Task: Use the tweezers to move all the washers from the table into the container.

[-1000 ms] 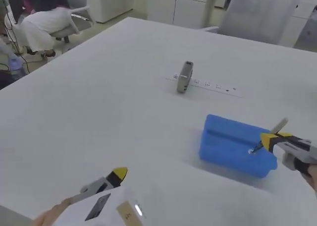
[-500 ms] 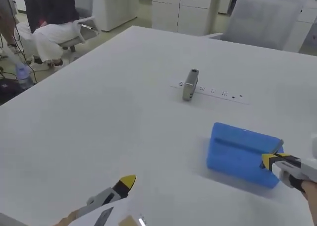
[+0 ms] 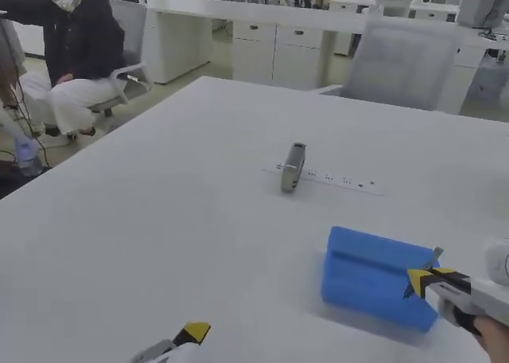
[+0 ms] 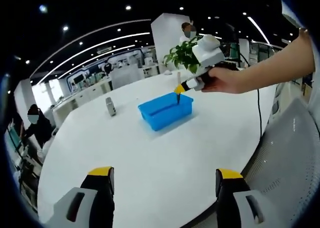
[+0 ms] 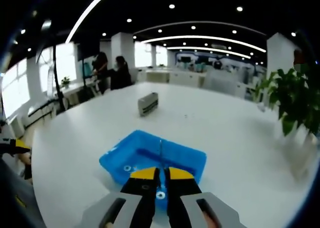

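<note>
Barely shifted, right gripper point(image 5: 161, 174) pinches tweezers point(image 5: 160, 150) pointing down into container point(image 3: 366, 271); left gripper point(image 4: 165, 173) spread.

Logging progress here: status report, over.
Left gripper open, held low. Right gripper shut on tweezers, tips over blue container. Washers in container; row of small pieces, likely more washers, on table beside grey block. Nothing in the way.

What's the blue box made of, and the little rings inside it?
The blue rectangular box looks like plastic: one even bright colour, smooth walls, a soft rounded rim. The small rings lying in it look like metal, pale and a bit shiny, though they are too tiny to be sure.
</note>
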`<state>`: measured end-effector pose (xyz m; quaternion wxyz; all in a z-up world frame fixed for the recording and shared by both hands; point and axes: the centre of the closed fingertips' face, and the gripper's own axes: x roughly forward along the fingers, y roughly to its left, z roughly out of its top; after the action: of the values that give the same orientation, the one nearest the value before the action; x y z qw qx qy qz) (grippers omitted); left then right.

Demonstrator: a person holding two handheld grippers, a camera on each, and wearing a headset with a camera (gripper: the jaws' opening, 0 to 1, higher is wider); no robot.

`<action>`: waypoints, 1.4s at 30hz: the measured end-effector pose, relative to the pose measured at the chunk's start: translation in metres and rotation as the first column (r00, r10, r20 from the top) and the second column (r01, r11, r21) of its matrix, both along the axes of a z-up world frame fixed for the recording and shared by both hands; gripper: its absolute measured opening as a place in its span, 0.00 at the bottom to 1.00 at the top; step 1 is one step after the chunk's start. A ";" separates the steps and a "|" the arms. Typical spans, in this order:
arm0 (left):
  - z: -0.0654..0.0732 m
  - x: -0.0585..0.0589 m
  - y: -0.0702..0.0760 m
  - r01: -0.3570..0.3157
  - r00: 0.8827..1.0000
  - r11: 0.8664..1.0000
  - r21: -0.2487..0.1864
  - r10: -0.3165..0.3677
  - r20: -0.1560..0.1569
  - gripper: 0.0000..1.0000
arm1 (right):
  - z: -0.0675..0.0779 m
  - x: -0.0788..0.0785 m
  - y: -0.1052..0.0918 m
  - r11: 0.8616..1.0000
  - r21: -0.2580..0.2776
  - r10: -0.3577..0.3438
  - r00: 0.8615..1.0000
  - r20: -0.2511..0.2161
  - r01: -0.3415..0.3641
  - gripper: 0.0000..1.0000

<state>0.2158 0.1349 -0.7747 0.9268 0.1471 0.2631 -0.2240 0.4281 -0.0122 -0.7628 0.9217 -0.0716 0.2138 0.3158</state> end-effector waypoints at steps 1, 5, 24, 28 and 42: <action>0.002 0.000 0.001 -0.005 1.000 1.000 -0.008 0.005 0.003 0.83 | 0.007 -0.004 0.001 1.000 0.001 0.015 1.000 0.005 -0.015 0.03; 0.003 0.001 0.004 -0.024 1.000 0.999 -0.036 0.025 0.014 0.79 | 0.039 -0.033 0.013 0.988 0.006 0.153 0.988 0.032 -0.153 0.03; -0.012 -0.002 0.002 0.012 0.999 0.991 0.134 -0.017 0.030 0.78 | -0.046 -0.159 -0.010 0.640 -0.439 0.518 0.776 -0.359 -0.631 0.03; -0.010 -0.001 0.004 0.001 0.999 0.991 0.134 -0.007 0.043 0.78 | -0.063 -0.170 -0.004 0.548 -0.466 0.549 0.719 -0.427 -0.695 0.03; -0.011 -0.001 0.007 -0.012 0.999 0.990 0.140 0.007 0.036 0.76 | -0.102 -0.173 0.028 0.413 -0.471 0.618 0.620 -0.483 -0.779 0.03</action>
<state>0.2147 0.1423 -0.7857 0.9198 0.2143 0.2626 -0.1978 0.2553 0.0163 -0.8649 0.5847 -0.4280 0.3642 0.5850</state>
